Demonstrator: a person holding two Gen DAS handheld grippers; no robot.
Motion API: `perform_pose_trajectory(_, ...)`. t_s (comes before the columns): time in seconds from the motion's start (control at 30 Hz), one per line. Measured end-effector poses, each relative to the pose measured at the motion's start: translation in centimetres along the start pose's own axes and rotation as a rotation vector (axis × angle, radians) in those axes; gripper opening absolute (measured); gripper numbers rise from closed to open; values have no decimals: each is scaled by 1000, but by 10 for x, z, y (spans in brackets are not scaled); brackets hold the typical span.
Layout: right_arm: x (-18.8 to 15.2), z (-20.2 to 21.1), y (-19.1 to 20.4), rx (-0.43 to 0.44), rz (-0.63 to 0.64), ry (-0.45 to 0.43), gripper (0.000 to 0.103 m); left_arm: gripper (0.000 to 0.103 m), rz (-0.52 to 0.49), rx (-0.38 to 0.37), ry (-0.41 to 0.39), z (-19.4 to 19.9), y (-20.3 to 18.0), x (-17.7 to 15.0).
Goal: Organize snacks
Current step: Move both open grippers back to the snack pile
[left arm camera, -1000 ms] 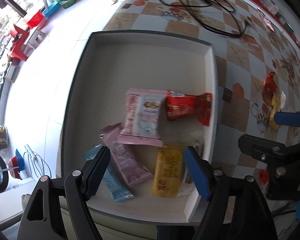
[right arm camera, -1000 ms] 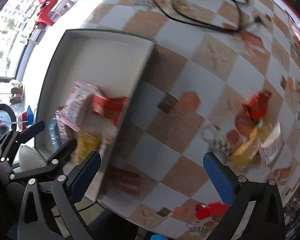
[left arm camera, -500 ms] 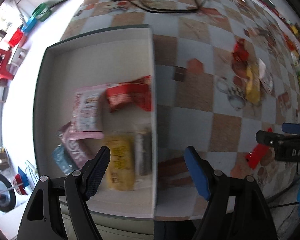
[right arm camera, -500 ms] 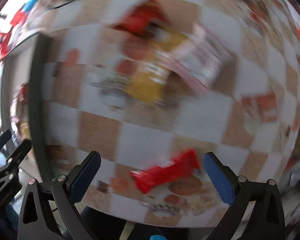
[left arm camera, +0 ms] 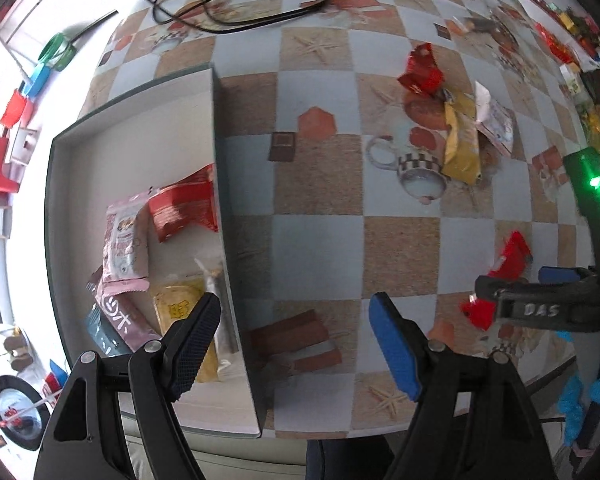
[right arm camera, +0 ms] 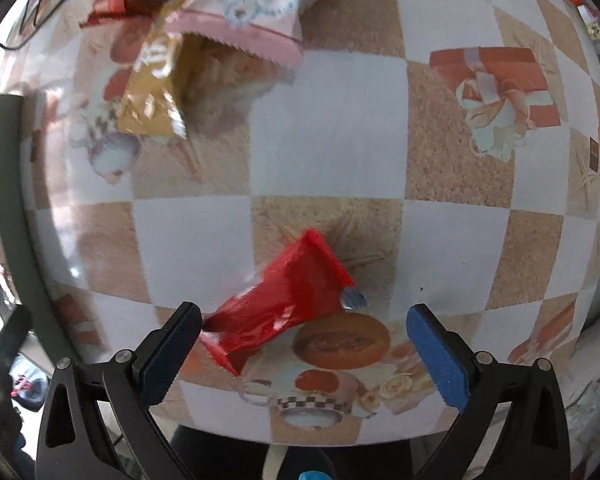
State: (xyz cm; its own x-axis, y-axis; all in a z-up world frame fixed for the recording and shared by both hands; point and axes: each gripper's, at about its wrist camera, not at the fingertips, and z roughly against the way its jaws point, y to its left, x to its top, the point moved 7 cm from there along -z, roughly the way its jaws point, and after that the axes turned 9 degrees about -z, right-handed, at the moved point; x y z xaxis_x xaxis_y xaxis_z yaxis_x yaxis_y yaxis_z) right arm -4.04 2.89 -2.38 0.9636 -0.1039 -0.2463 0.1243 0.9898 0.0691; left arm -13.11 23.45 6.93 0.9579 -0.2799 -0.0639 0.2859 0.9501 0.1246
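Both grippers have swung from the tray (left arm camera: 132,92) toward loose snacks. About 6 packets lie inside; 4 remain on the table (left arm camera: 320,240). Right gripper (right arm camera: 304,340), jaws wide, straddles the red packet (right arm camera: 284,300); left gripper (left arm camera: 296,340) hangs wide, empty.

right tool (right arm camera: 304,344) | moved from tray to red packet (right arm camera: 284,300)

I see bright daylight pouring in from the left, washing out the floor (left arm camera: 16,208) there. The tray (left arm camera: 216,128) wall casts a soft shadow rightward. My right view is motion-smeared, and both fisheye views bend and darken toward the corners.
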Motion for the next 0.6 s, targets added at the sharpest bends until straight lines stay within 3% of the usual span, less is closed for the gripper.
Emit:
perform_pose_trajectory(0.3, -4, -8, -39, -43, 1, -31, 103, 80, -22, -1, 26, -5, -46, 28)
perform_pose_trajectory(0.53, 1, -3, -71, -71, 17, -75, 103, 80, -47, -16, 31, -8, -97, 68)
perform_pose_trajectory(0.6, 2, -7, -78, -45, 23, -61, 103, 80, -49, -21, 32, -7, -108, 83)
